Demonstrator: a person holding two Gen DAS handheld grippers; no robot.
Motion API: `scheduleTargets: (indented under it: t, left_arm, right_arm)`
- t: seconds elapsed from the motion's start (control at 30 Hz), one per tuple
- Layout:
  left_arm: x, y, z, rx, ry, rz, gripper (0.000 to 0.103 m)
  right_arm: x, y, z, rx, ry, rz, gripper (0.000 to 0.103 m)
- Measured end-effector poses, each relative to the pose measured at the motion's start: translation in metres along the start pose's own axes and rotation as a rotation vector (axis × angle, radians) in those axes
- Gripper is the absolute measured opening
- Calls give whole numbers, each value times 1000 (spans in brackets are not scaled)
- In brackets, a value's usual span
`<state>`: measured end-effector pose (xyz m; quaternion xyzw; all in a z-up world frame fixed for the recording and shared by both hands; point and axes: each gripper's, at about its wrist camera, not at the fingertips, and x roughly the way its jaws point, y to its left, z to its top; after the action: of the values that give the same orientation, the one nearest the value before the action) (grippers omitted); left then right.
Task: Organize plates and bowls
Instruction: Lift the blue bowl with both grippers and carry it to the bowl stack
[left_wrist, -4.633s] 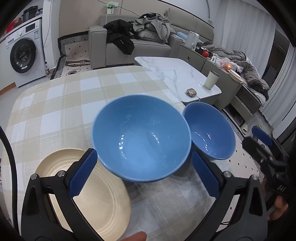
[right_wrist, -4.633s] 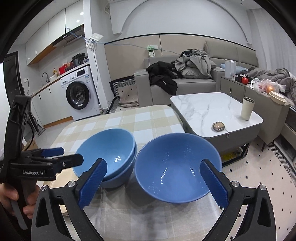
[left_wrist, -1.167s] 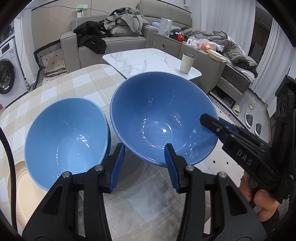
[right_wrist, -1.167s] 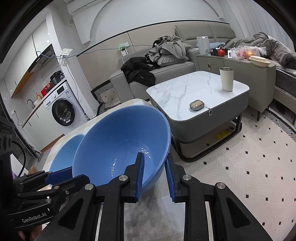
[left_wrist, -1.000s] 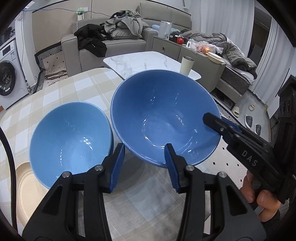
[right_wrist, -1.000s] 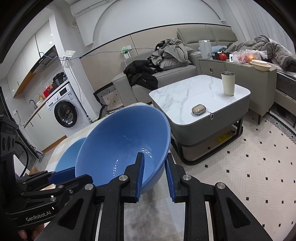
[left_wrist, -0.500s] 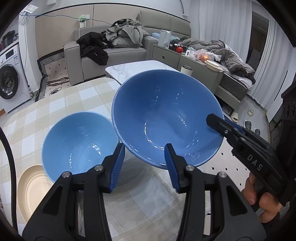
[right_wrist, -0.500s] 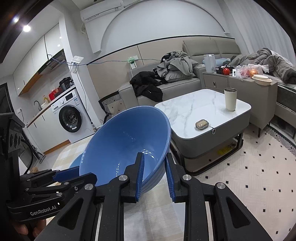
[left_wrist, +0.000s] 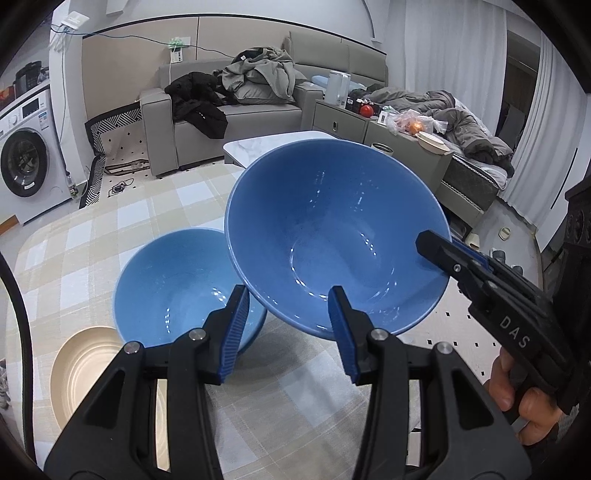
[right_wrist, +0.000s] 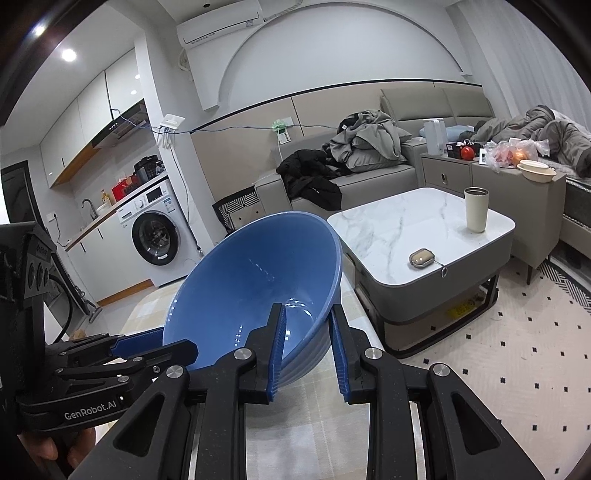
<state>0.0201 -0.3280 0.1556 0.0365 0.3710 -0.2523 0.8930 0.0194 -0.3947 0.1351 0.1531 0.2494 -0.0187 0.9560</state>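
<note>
A large blue bowl (left_wrist: 332, 229) hangs tilted above the checked table (left_wrist: 92, 229), held by both grippers. My left gripper (left_wrist: 288, 295) is shut on its near rim, one pad inside and one under the wall. My right gripper (right_wrist: 306, 310) is shut on the bowl (right_wrist: 251, 280) at the opposite rim, and it shows at the right edge in the left wrist view. A second blue bowl (left_wrist: 177, 288) rests on the table below and to the left. Beside it lies a cream plate (left_wrist: 85, 369), partly hidden by my left finger.
The table's right edge drops to a dotted floor (left_wrist: 461, 332). Beyond stands a marble coffee table (right_wrist: 406, 221) with a cup (right_wrist: 476, 210) and a small case (right_wrist: 421, 258). A sofa (left_wrist: 240, 110) with clothes and a washing machine (left_wrist: 22, 162) stand farther back.
Both grippers have risen with the large blue bowl between them. The second bowl and the cream plate on the table now look smaller and lower in the left wrist view.
</note>
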Motion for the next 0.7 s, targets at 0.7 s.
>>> scheduleTargets:
  t: [0.7]
  left_arm:
    - [-54, 42, -8, -44, -46, 66, 42]
  right_arm:
    - [0, 46, -6, -37, -25, 76, 25]
